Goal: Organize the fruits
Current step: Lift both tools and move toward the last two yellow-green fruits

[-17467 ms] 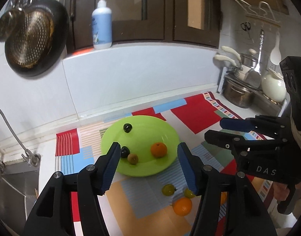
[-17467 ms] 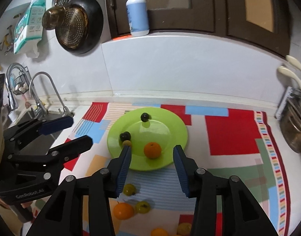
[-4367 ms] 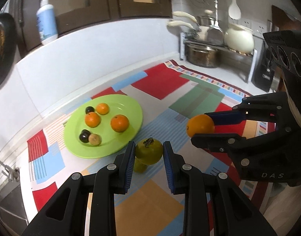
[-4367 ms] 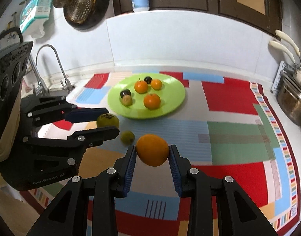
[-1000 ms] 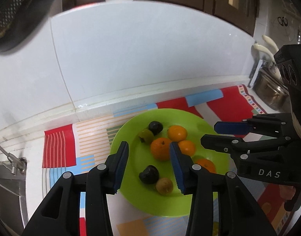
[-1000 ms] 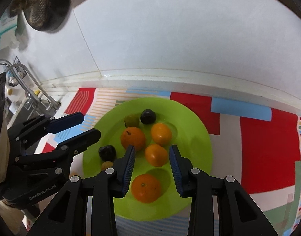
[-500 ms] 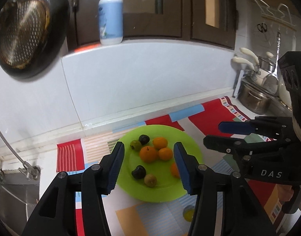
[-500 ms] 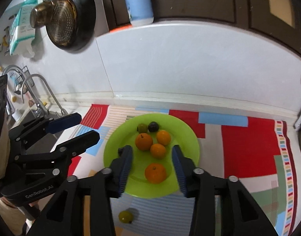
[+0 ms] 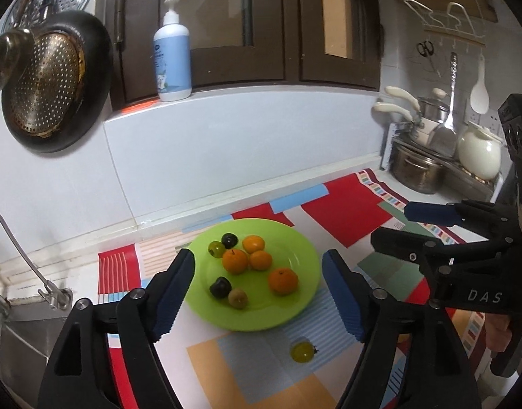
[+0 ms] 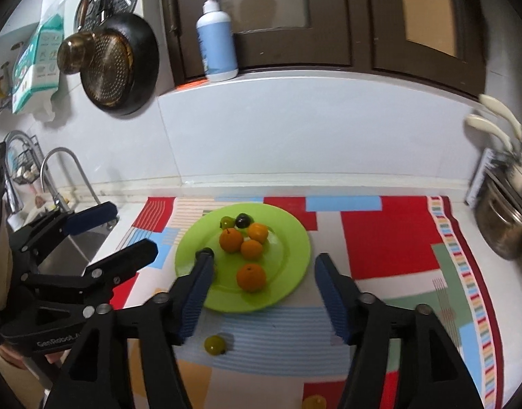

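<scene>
Both the left gripper (image 9: 257,293) and right gripper (image 10: 262,293) hang spread wide, holding nothing, above the green plate (image 9: 305,259). Only the left wrist view shows the brown fruit (image 9: 238,298) on the plate; only the right shows a yellow fruit (image 10: 314,402) at the mat's near edge.

Readable text, two spots only:

- "DAS", white letters on the black body of the right tongs (image 9: 441,228), seen from the left wrist view, low on the frame behind the blue-padded fingers.
- "GenRobot.A…", white letters on the black body of the left tongs (image 10: 114,231), seen from the right wrist view; end of the word is cut off by the right tongs' arm.

Pump bottle (image 9: 172,51) on the ledge above the green plate (image 9: 305,293) has a printed label, too small to read. Box (image 10: 36,64) left of the hanging pan: print illegible.
</scene>
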`<state>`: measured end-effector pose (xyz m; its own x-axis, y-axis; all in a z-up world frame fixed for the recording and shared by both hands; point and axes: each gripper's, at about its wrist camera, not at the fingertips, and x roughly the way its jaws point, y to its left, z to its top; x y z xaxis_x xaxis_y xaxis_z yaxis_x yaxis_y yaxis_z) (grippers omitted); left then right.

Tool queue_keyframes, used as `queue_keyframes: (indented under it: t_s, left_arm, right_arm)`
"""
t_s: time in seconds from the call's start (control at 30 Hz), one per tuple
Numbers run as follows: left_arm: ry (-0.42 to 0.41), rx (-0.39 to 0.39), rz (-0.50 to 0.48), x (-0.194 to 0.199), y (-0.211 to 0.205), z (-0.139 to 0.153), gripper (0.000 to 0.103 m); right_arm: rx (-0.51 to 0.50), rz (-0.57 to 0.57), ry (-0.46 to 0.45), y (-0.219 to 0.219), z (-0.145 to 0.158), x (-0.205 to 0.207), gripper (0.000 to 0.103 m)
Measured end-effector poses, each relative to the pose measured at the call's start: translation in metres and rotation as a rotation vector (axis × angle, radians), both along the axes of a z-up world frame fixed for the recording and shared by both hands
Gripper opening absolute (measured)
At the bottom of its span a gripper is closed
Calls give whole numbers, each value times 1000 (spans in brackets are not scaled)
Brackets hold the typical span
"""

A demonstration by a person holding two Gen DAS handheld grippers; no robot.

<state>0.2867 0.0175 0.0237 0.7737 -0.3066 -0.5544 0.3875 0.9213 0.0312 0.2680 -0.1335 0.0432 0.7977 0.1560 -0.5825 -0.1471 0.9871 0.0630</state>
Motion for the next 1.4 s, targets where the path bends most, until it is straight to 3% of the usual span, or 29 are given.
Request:
queue_keyframes:
  t_s: [0.2,0.6,1.4]
  left_arm:
    - [-5,17,-36,-17,-5,-4,87]
    - [27,75,-109,-30,-16,-24,88]
    - [256,204,-204,-6,-39,-106,88]
  right_arm:
    - [-8,-68,12,-6,-5,-24,64]
    - [20,-176,97,-18,-32,-52,64]
    - [65,-293,360,-40,-117,-49,64]
